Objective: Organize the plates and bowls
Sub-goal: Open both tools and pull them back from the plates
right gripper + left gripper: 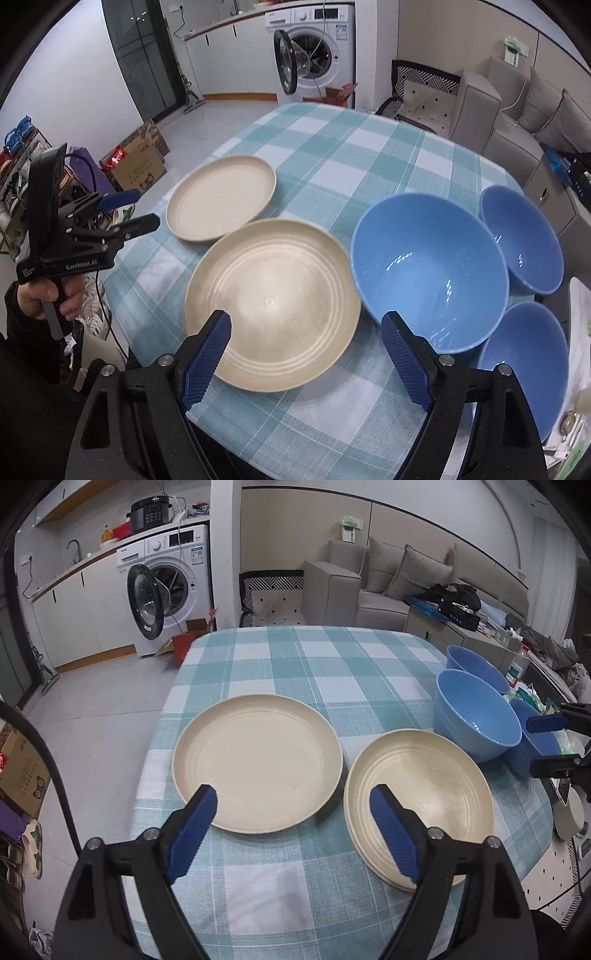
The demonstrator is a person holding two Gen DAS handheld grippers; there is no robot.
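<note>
Plates and bowls all sit loose on the checked counter (pixel 303 657); nothing is lifted or stacked by a claw yet.

Left claw (pixel 293 799): spread wide, empty, hovering low at the near edge. Its left pad overlaps the near rim of the flat cream plate (pixel 256 762); its right pad lies over the ridged cream plate (pixel 421 794). It is not committed to either.

Ridged plate shows doubled rim lines at its near edge, possibly two plates nested; cannot confirm.

Right claw (pixel 306 328): wide, empty, straddling the gap between the ridged plate and the large blue bowl (pixel 428 273). Beyond and to its right: two smaller blue bowls (pixel 522 236), (pixel 524 365).

Judgement: like items are grouped, plates on the left, bowls on the right, so stacking each group probably comes next.
</note>
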